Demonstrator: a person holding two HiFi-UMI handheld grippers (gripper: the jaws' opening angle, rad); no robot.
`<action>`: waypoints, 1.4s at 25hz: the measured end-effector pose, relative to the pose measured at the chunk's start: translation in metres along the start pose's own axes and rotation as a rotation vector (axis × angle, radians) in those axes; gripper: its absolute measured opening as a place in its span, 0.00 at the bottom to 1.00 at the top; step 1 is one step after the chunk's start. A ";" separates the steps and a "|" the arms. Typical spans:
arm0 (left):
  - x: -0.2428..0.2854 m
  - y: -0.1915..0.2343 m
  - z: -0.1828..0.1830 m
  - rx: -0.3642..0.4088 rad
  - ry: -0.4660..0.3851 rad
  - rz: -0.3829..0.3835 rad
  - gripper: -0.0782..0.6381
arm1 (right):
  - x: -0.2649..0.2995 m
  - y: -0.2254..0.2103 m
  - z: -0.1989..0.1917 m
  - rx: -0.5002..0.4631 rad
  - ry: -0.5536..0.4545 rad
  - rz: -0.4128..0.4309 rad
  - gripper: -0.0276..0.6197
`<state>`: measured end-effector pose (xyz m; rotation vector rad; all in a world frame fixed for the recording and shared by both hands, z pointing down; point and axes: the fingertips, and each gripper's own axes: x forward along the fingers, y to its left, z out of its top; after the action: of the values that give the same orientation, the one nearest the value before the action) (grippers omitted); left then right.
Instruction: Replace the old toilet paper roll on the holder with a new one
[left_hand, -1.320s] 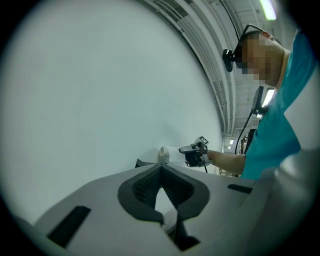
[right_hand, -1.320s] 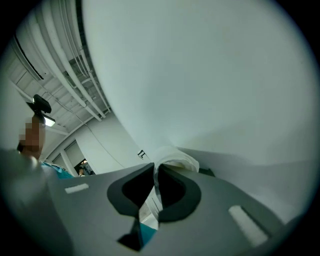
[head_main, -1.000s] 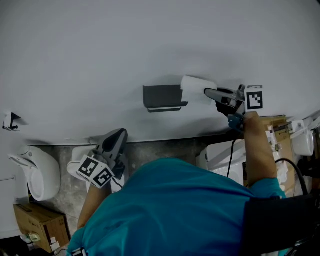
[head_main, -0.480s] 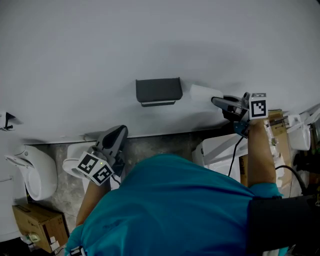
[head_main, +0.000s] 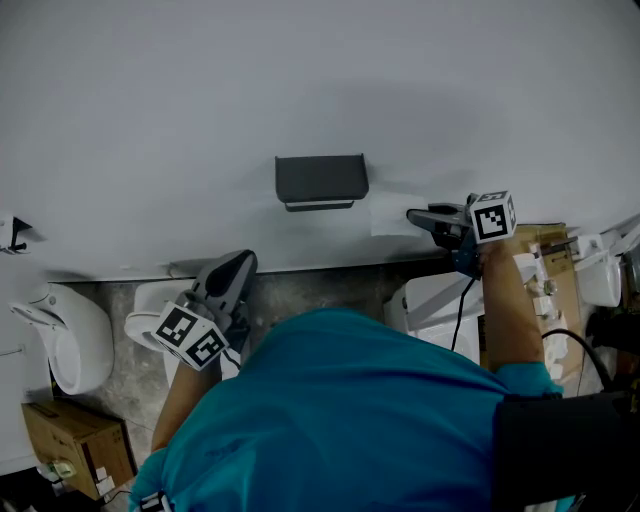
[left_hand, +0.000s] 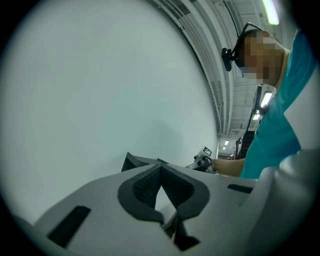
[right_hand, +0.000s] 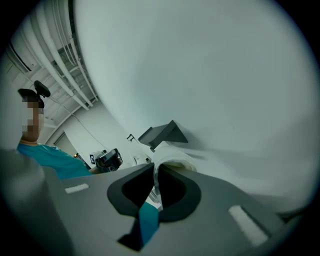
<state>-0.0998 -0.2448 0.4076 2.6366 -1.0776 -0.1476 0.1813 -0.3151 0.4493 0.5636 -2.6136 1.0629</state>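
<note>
Dim, even, greyish light; soft shadow beneath the holder (head_main: 321, 181); gripper views bulge with black corners.

Head view looks steeply down; gripper views apparently share the holder (right_hand: 162, 134).

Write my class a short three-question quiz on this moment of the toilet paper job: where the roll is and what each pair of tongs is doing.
1. True or false: the toilet paper roll sits on the holder.
2. Multiple choice: what do the right tongs grip? A) nothing; B) the toilet paper roll; C) the holder.
3. Fill the gap: the left tongs are ___ and hold nothing.

Key:
1. False. In the head view the roll is off the holder, to its right and a little lower.
2. B. The tongs pinch the white paper of the roll.
3. Shut.
</note>
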 end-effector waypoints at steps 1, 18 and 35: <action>-0.002 0.002 0.000 -0.001 -0.001 0.002 0.12 | 0.006 0.000 -0.001 -0.004 0.014 -0.004 0.07; -0.026 0.011 -0.001 -0.009 -0.014 0.041 0.12 | 0.060 0.005 -0.001 -0.100 0.185 -0.053 0.07; -0.031 0.006 -0.004 -0.017 -0.020 0.041 0.12 | 0.071 -0.004 0.003 -0.141 0.214 -0.193 0.09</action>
<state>-0.1253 -0.2268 0.4131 2.6011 -1.1308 -0.1739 0.1190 -0.3376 0.4766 0.6176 -2.3712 0.8231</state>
